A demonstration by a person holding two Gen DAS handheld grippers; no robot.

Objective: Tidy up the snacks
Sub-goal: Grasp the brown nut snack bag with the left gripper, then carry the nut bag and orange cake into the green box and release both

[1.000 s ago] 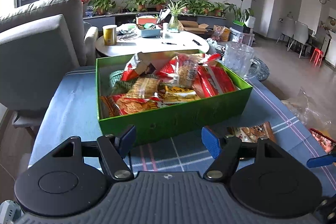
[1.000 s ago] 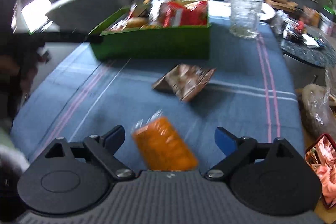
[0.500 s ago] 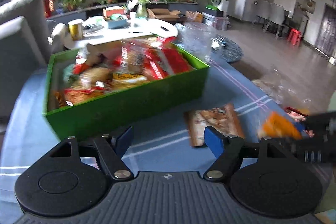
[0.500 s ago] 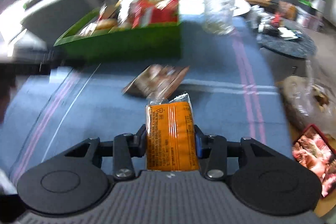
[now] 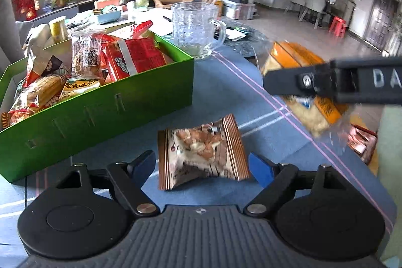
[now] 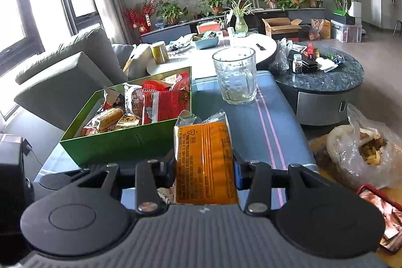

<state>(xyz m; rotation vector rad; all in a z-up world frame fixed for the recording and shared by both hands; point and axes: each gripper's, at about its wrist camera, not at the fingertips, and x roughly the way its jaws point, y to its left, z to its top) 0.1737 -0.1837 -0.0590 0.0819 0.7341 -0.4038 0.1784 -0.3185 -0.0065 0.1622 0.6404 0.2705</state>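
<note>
A green box (image 5: 100,112) full of snack packets stands on the blue cloth; it also shows in the right wrist view (image 6: 125,142). A brown snack packet (image 5: 201,150) lies on the cloth between the open fingers of my left gripper (image 5: 202,165). My right gripper (image 6: 204,167) is shut on an orange snack packet (image 6: 204,162) and holds it in the air to the right of the box. In the left wrist view the orange packet (image 5: 296,59) hangs in the right gripper's fingers, above the table's right side.
A clear glass mug (image 5: 194,29) stands behind the box; it also shows in the right wrist view (image 6: 236,74). A plastic bag of snacks (image 6: 364,150) lies right of the table. A grey armchair (image 6: 67,82) is on the left, and round tables (image 6: 324,77) behind.
My right gripper has shut on the orange packet and lifted it off the cloth. My left gripper has moved right and forward until the brown packet lies between its fingers.
</note>
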